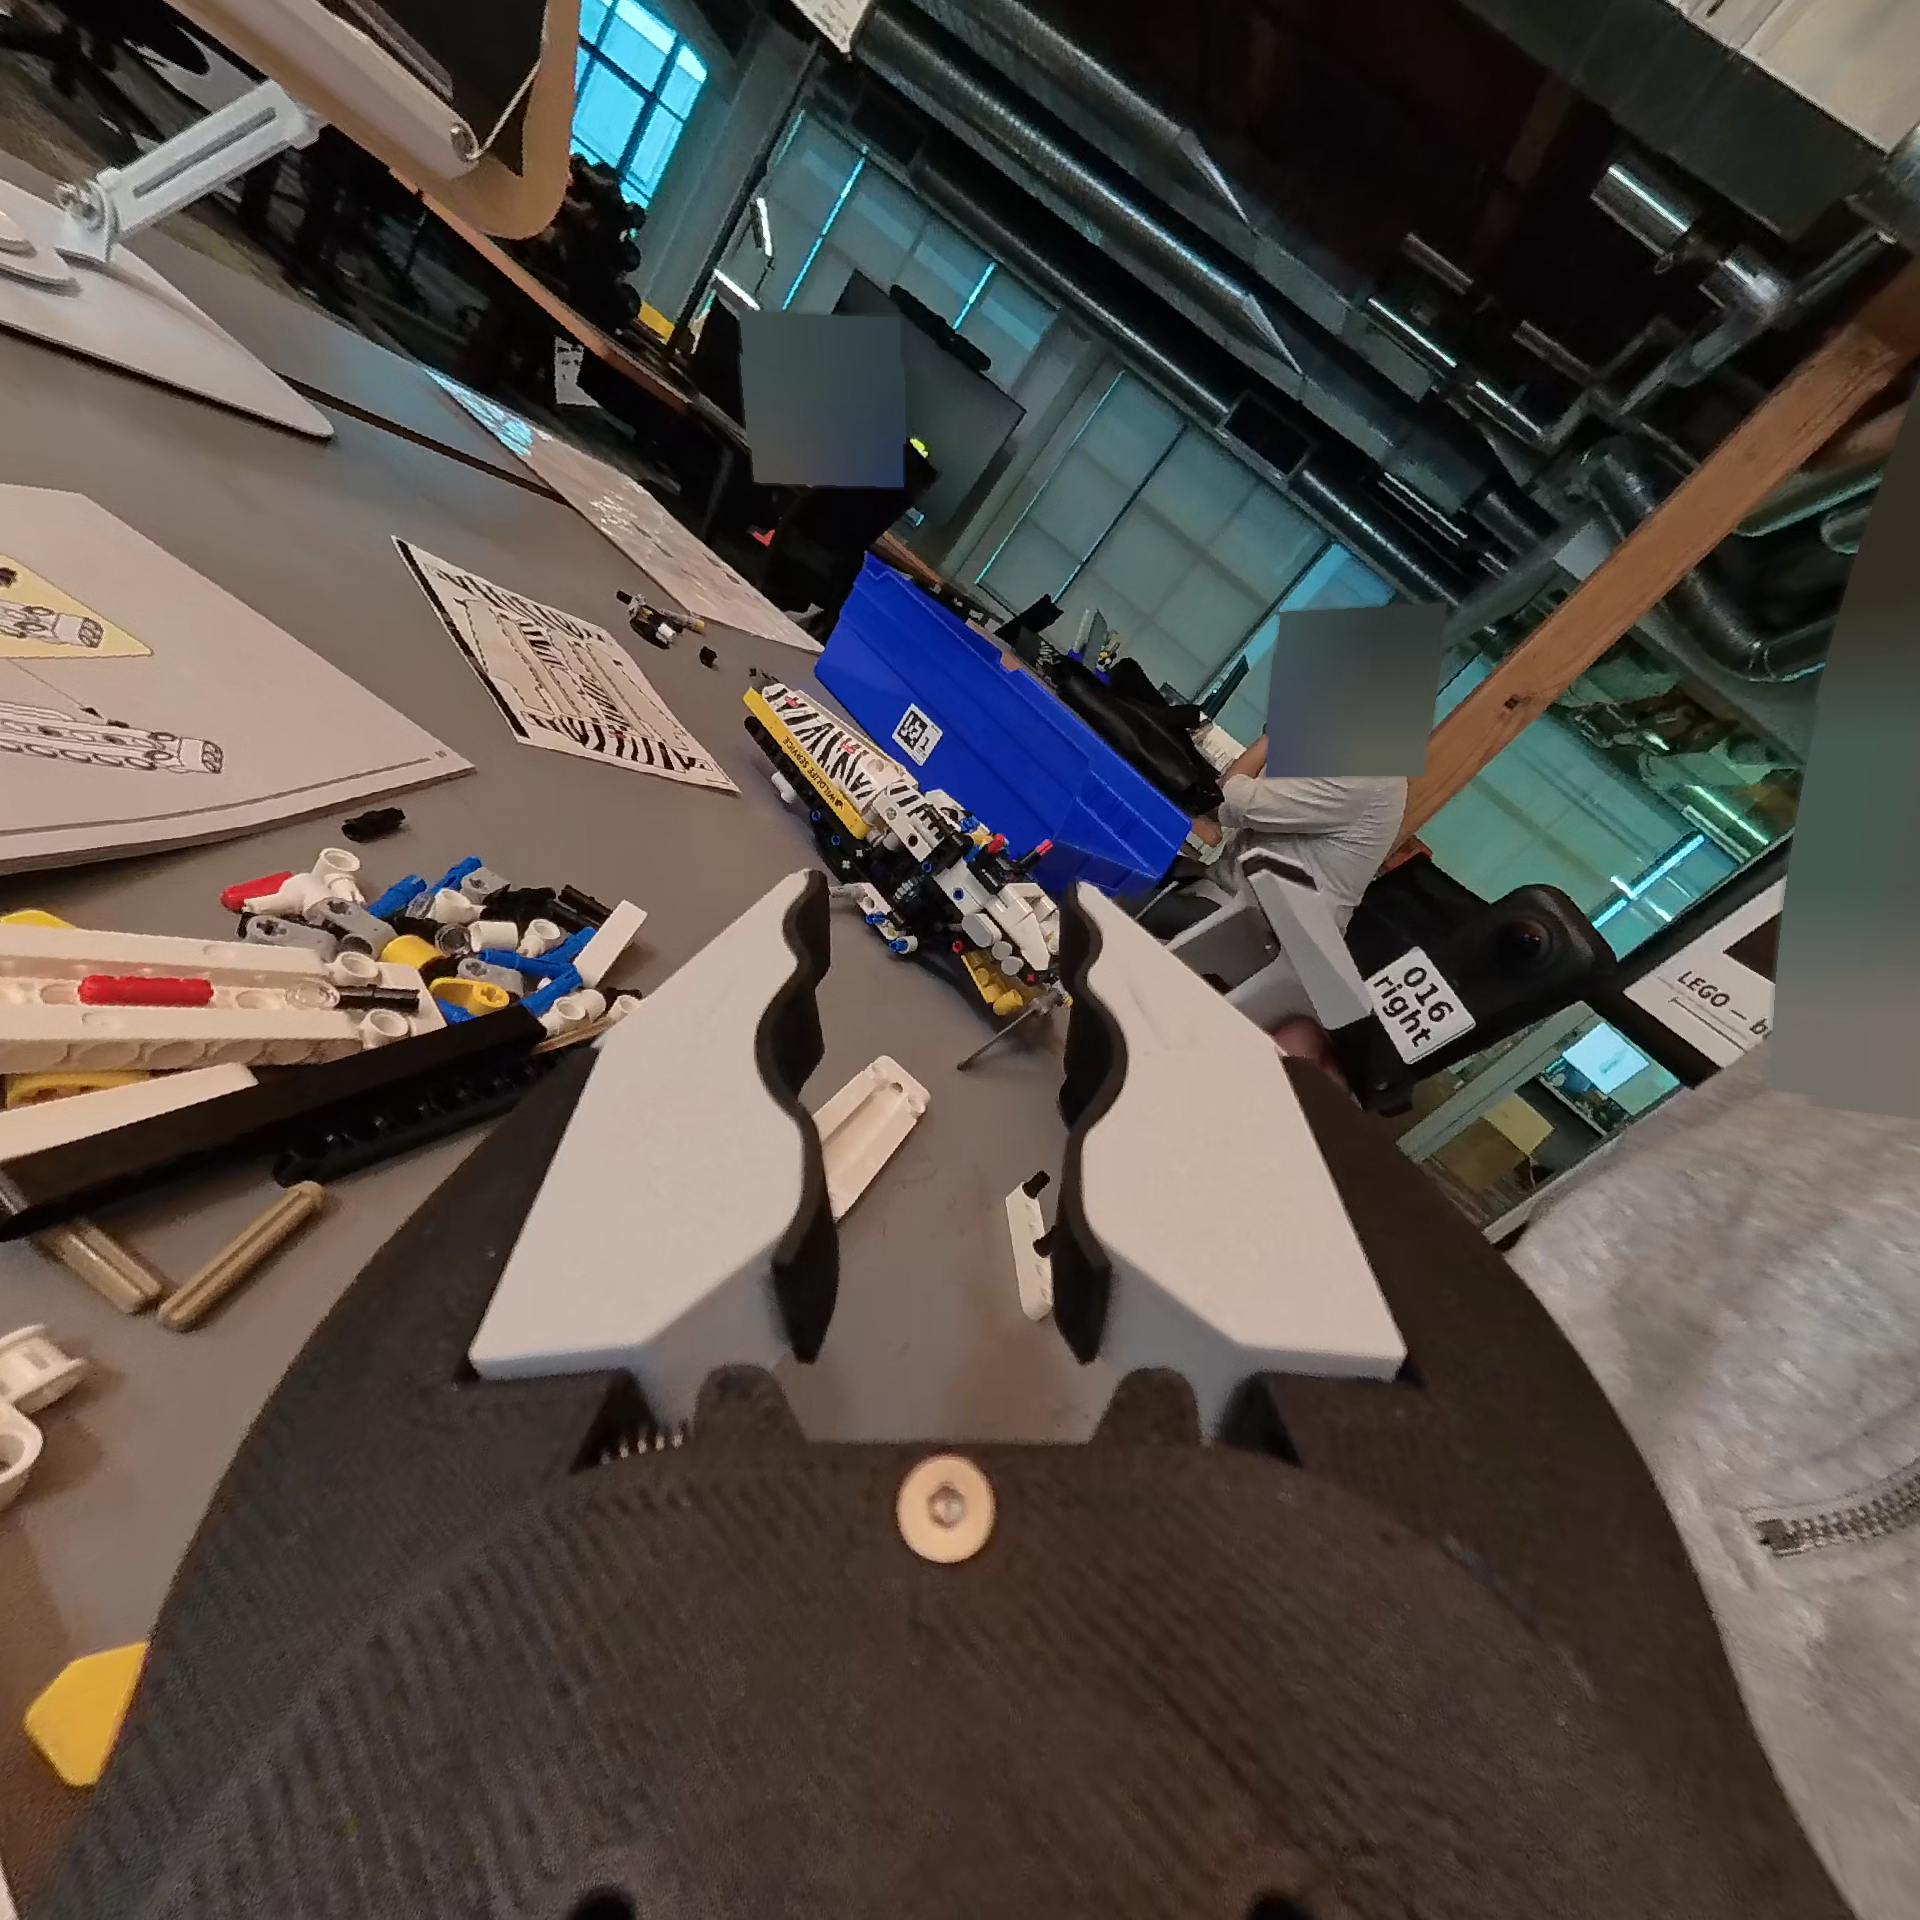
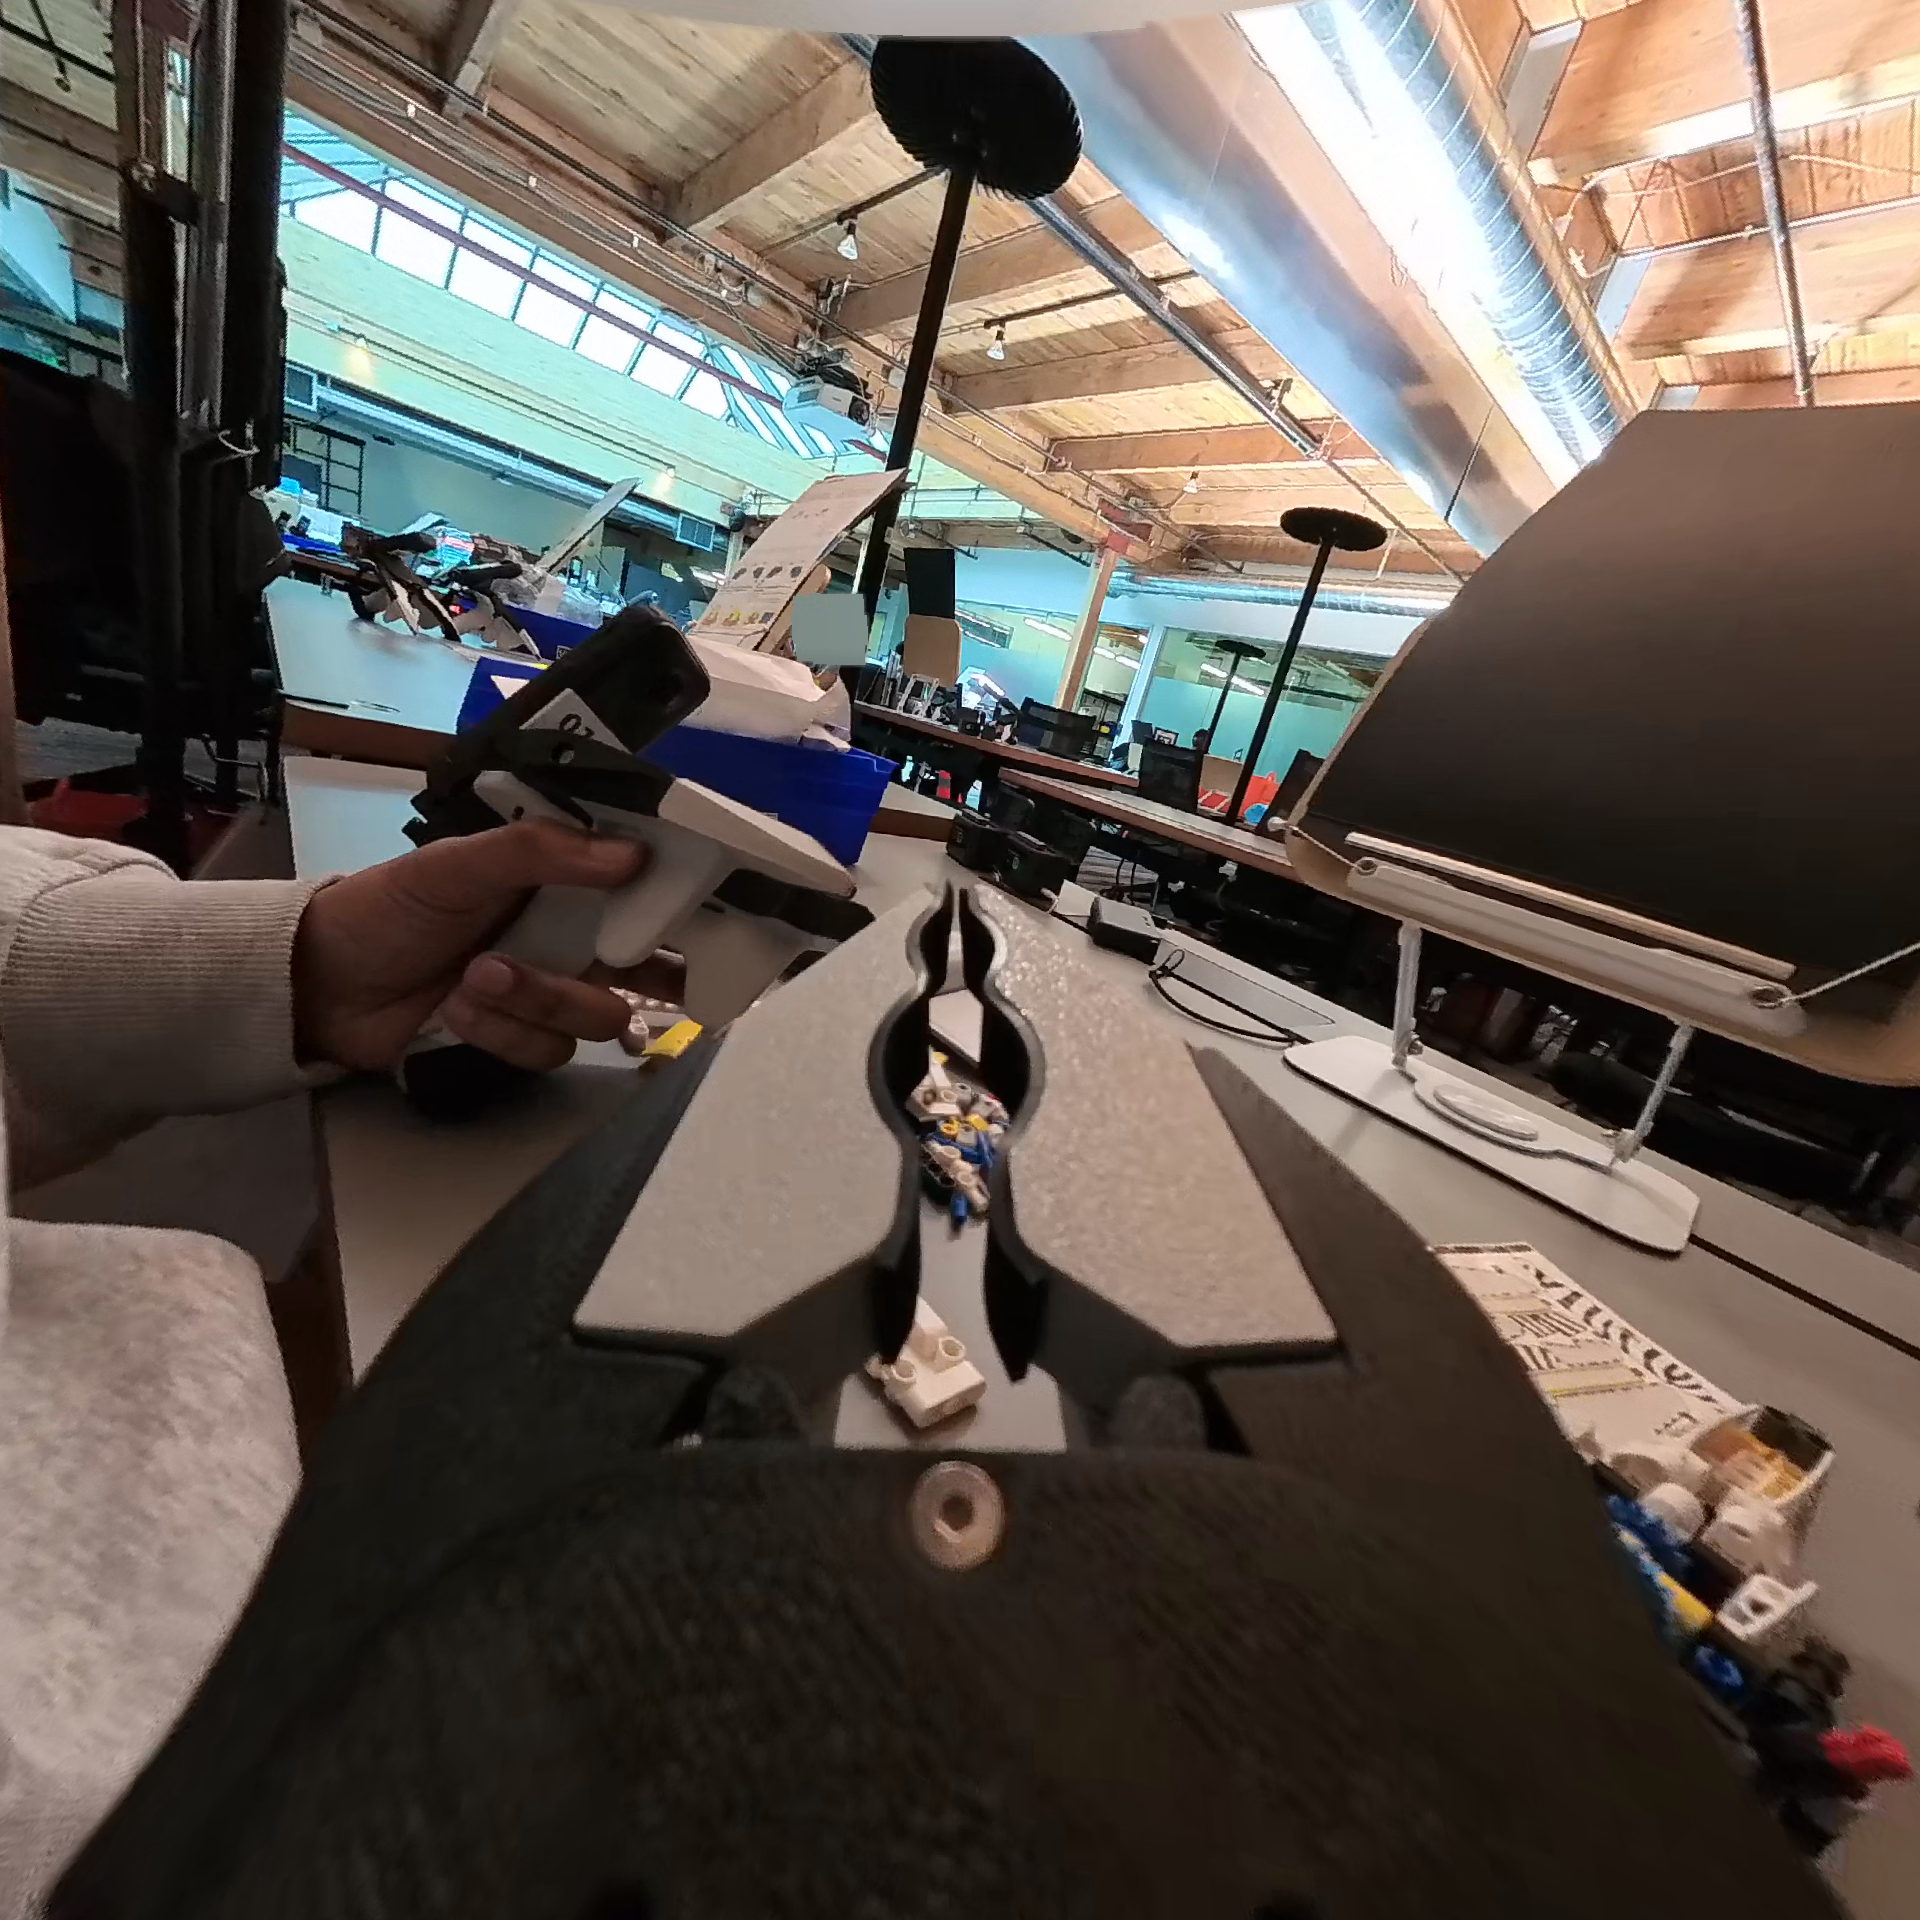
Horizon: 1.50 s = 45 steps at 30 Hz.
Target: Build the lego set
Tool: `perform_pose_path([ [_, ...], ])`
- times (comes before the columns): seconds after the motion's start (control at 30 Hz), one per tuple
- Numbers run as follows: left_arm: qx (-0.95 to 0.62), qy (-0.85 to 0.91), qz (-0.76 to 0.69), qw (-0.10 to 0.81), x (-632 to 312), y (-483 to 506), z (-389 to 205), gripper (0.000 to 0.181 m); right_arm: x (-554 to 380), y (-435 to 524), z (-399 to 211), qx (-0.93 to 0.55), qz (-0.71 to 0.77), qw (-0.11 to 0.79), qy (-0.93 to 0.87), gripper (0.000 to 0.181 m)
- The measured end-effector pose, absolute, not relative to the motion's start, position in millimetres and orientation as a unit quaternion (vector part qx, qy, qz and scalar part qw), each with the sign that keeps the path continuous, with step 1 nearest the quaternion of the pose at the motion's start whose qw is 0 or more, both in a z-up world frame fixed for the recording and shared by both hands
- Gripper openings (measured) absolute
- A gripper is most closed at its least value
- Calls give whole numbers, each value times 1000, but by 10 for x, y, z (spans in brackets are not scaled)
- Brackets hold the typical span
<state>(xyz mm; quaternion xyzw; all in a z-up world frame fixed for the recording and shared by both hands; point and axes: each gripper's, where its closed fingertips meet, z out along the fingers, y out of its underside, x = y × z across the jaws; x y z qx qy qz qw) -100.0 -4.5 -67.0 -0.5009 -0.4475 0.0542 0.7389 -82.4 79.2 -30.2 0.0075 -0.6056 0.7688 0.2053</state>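
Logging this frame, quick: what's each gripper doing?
Left gripper: open, empty.
Right gripper: shut, empty.

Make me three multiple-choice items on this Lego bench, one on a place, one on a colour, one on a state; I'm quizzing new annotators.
1. Where is the part-built model?
A. inside the bin
B. on the grey table, ahead of the left gripper
C. on the booklet

2. What colour is the bin behind the model?
A. red
B. green
C. blue

3. How do the right gripper jaws stand?
A. tips nearly together, holding nothing
C. wide open
B. clamped on a white beam

Answers: 1 B, the model rests on the tabletop beyond the open fingers; 2 C, its walls are plain blue; 3 A, only a thin slit shows between the tips.
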Motion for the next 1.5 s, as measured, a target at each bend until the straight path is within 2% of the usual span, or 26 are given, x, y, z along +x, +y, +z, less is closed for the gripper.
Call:
perform_pose_path([
  [0.13, -502, -446, 59, 738, -999, -42, -664, 42, -835, 772, -295, 1, 772, 186, -608, 4],
  [0.3, -502, -446, 66, 738, -998, -50, -658, 42, -763, 753, -181, -4, 775, 91, -626, 22],
  [0.4, -501, -446, 68, 739, -998, -54, -655, 42, -569, 681, -402, 66, 699, 64, -709, 34],
  [0.53, -501, -446, 68, 739, -1000, -55, -656, 42, -439, 751, -863, 137, 576, 74, -802, 35],
  [0.67, -501, -447, 67, 738, -1003, -56, -659, 42, -387, 829, -1083, 128, 520, 26, -844, 37],
  [0.77, -501, -448, 65, 738, -1006, -55, -663, 42, -457, 841, -1225, 112, 477, 27, -871, 41],
  [0.87, -500, -448, 66, 738, -1005, -57, -661, 42, -484, 835, -1365, 98, 440, 26, -892, 38],
  [1.03, -501, -447, 66, 739, -1001, -56, -658, 42, -526, 828, -1603, 92, 371, 53, -922, 22],
  [1.07, -501, -447, 66, 739, -1001, -55, -658, 42, -510, 827, -1599, 99, 370, 53, -922, 7],
  [1.13, -501, -446, 66, 739, -999, -54, -656, 42, -497, 812, -1563, 106, 377, 56, -918, 0],
  [1.5, -505, -442, 63, 739, -986, -34, -654, 42, -783, 454, -752, 11, 601, 157, -784, 0],
])
